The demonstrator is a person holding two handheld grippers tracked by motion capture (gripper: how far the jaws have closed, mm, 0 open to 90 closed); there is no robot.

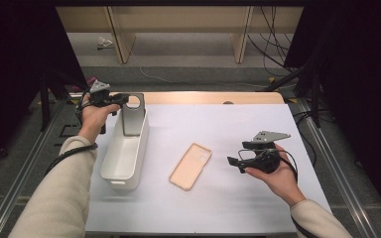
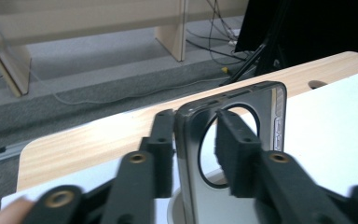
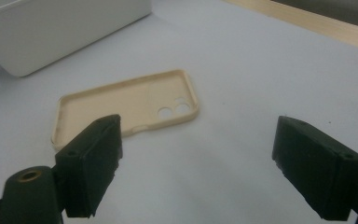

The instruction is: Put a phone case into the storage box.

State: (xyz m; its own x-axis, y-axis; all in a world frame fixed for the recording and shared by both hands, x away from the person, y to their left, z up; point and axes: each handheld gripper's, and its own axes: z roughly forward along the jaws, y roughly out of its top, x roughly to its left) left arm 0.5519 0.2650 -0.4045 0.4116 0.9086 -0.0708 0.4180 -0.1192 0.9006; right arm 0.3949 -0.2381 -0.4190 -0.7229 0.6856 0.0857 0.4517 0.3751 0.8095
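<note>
High view: left gripper [image 1: 124,99] at the far left corner of the table, held in the left hand [image 1: 94,119], pointing to the right at the top of a grey phone case [image 1: 131,120]. Case standing upright, a little leaned, at the far end of a white bin [image 1: 124,161], with its lower end down inside. Bin lying lengthwise on the white sheet [image 1: 218,208], near the left edge.

Left gripper view: two black jaws set a little apart, one on each side of the grey case, near its top end with the big round hole. Left pad just beside the outer face, perhaps touching. Right pad in front of the hole, seemingly with a small gap, so open around the case and not clamped on it.

Back in the high view: just right of the bin and apart from it, a beige phone case [image 1: 190,166], flat, hollow side up, lying slantwise. Further right, the right gripper [image 1: 234,162] in the right hand [image 1: 273,176], low over the sheet, jaws wide open with nothing between them, pointing left toward the beige case and well apart from it.

Right gripper view: beige case ahead on the sheet, two small round holes near one end, corner of the white bin behind at upper left. Strip of bare wood [image 1: 203,97] along the far edge of the table.
</note>
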